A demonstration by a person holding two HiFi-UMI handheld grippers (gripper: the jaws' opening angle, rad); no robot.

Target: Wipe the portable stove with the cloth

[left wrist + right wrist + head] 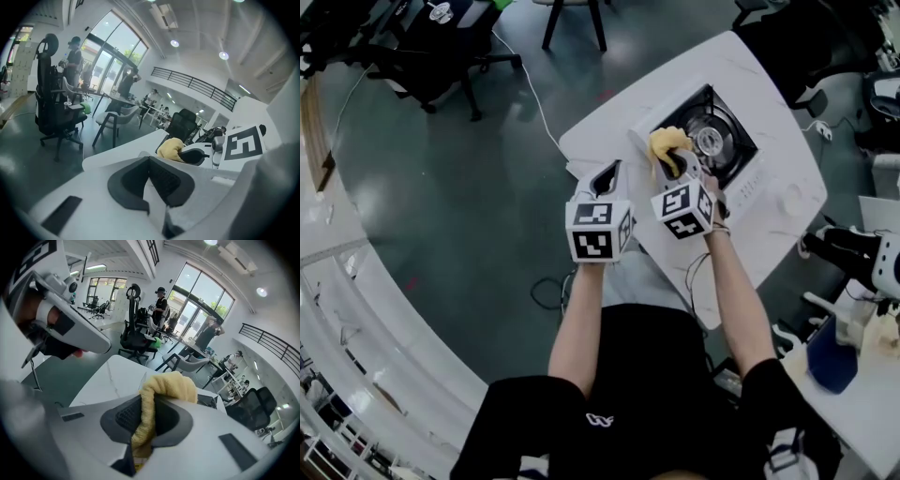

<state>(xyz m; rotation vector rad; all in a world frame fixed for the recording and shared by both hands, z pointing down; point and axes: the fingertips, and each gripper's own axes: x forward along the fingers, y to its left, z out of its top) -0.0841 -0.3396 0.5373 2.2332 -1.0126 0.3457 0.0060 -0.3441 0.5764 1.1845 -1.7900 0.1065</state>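
Head view: the right hand-held gripper holds the yellow cloth at the portable stove on the white desk. Whether the cloth touches the stove is hidden.

Left gripper view: the left hand-held gripper is closed and empty.

Right gripper view: the jaws pinch one fold of the cloth. Judged risk: it could snag on the burner grate and pull free.

The portable stove sits on the table, with the cloth over its near-left corner, clamped in the right gripper. The left gripper hangs just left of it, above the table's edge.
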